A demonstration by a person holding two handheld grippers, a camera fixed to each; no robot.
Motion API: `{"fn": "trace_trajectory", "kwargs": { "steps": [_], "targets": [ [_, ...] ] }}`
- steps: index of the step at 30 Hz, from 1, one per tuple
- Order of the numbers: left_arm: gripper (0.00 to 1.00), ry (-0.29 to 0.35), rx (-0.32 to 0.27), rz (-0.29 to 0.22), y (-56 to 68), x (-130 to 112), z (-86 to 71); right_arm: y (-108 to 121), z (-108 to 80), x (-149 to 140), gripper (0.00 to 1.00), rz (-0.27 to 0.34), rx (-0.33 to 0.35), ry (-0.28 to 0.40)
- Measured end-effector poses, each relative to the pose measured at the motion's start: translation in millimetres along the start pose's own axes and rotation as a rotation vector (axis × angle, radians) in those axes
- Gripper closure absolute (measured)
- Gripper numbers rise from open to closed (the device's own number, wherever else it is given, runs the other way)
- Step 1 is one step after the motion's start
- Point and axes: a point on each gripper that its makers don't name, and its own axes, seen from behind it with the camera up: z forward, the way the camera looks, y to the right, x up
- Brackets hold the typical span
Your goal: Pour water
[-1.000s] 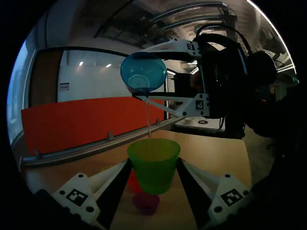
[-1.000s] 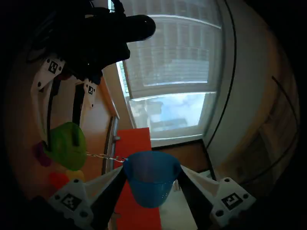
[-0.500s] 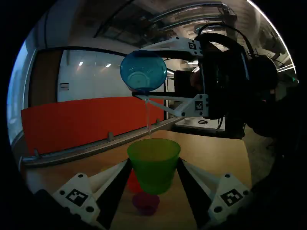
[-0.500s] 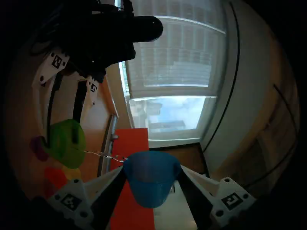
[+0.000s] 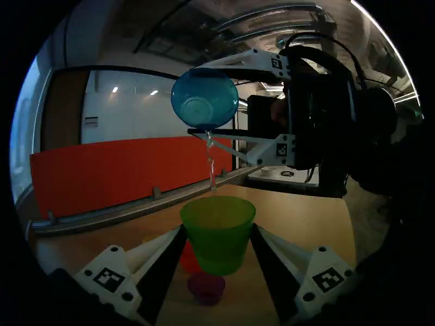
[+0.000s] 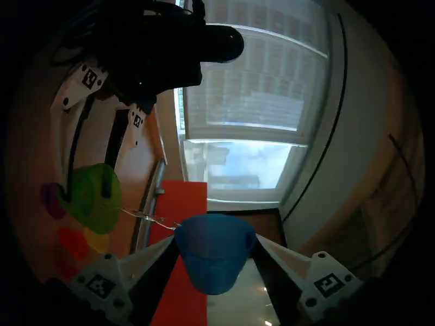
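Blue cup [image 6: 213, 258], tipped and pinched in the right tongs [image 6: 215, 243], trickles water [image 5: 210, 163] into the green cup [image 5: 218, 239] pinched by the left tongs [image 5: 218, 231]; pouring is underway, not finished.

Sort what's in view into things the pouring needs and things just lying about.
In use: blue cup, tipped in the right gripper; water stream; green cup, held in the left gripper.
Lying about: purple cup and red cup on the table; orange partition behind.
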Motion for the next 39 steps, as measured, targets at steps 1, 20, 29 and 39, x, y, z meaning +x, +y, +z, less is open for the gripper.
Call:
{"fn": "trace_trajectory", "kwargs": {
  "steps": [1, 20, 29, 39],
  "targets": [
    [0.17, 0.000, 0.000, 0.000, 0.0, 0.0, 0.0, 0.6, -0.1, 0.5, 0.10, -0.003, -0.001, 0.001],
    [0.17, 0.005, 0.004, -0.004, -1.5, 1.7, -1.4, 3.3, -0.2, 7.3, 0.10, -0.109, -0.009, 0.014],
    [0.17, 0.004, 0.007, -0.011, -2.7, 0.0, -2.4, 2.9, -1.0, 8.8, 0.10, -0.117, -0.010, 0.017],
    [0.17, 0.005, 0.006, -0.009, -1.8, 1.1, -2.8, 5.1, -4.6, 8.6, 0.10, 0.081, -0.011, 0.032]
  ]
}}
